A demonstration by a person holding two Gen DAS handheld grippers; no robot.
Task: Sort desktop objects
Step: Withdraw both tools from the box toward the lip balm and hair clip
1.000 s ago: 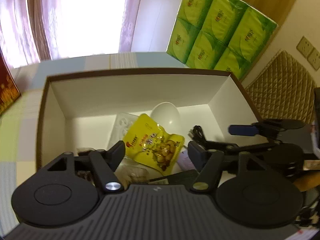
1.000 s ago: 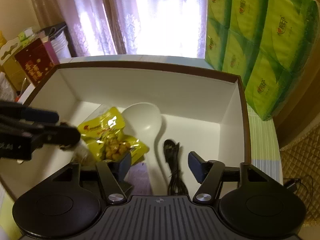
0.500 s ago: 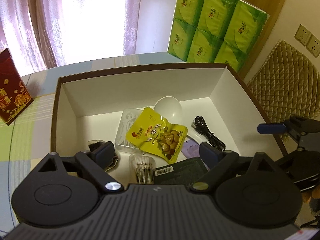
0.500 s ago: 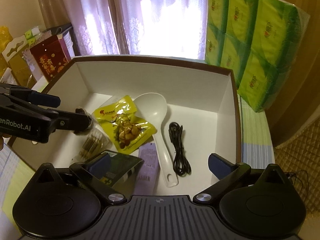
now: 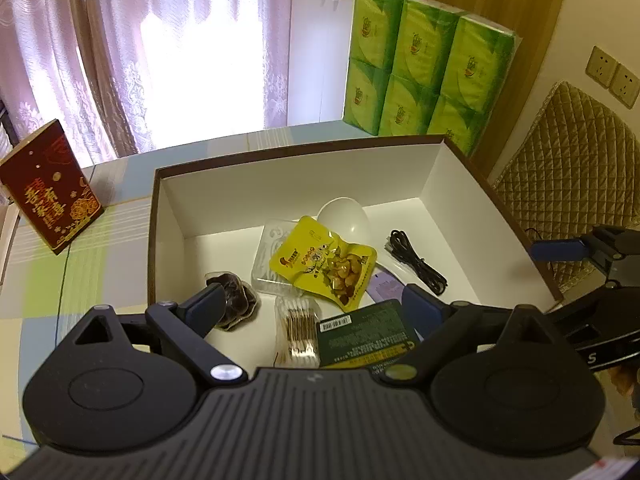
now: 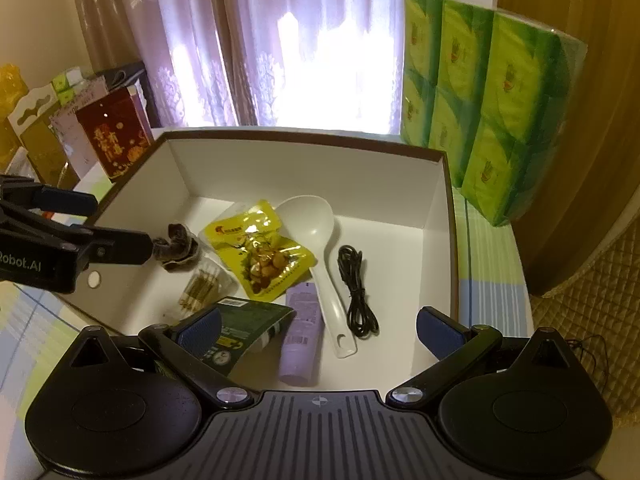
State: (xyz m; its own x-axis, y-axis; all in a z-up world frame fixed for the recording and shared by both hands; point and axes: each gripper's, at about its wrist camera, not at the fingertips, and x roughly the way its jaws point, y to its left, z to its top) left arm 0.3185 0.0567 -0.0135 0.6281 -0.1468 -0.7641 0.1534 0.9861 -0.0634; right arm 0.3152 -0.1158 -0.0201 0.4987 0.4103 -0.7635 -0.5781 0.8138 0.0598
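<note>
Since the earlier frames both grippers have pulled up and back from the box (image 5: 288,184); its whole floor is now in view, where a second ago the fingers were down among the contents. The left gripper (image 5: 312,304) hangs above the near edge, jaws spread wide, nothing between them. The right gripper (image 6: 320,324) is likewise released and empty, jaws wide apart over the near right part of the box.

Contents, all lying on the box floor:
- yellow snack pouch (image 5: 326,266), centre, overlapping a clear tray (image 5: 266,260) and the bowl of a white spoon (image 6: 316,240);
- black cable (image 6: 356,292), coiled, just right of the spoon handle;
- lilac tube (image 6: 302,332), beside the handle on its left;
- dark green packet (image 5: 364,330) at the near wall;
- cotton swabs (image 5: 296,330) in clear wrap beside it;
- dark wrapped sweets (image 5: 234,304), near left.

On the table outside stand a red carton (image 5: 48,196) to the left and green tissue packs (image 5: 424,72) behind.

Assessment: the withdrawal with empty, open jaws suggests a deposit has just been completed. No loose item is visible on the table near the box, so sorting appears well advanced, possibly finished; the area behind the cameras cannot be checked.
</note>
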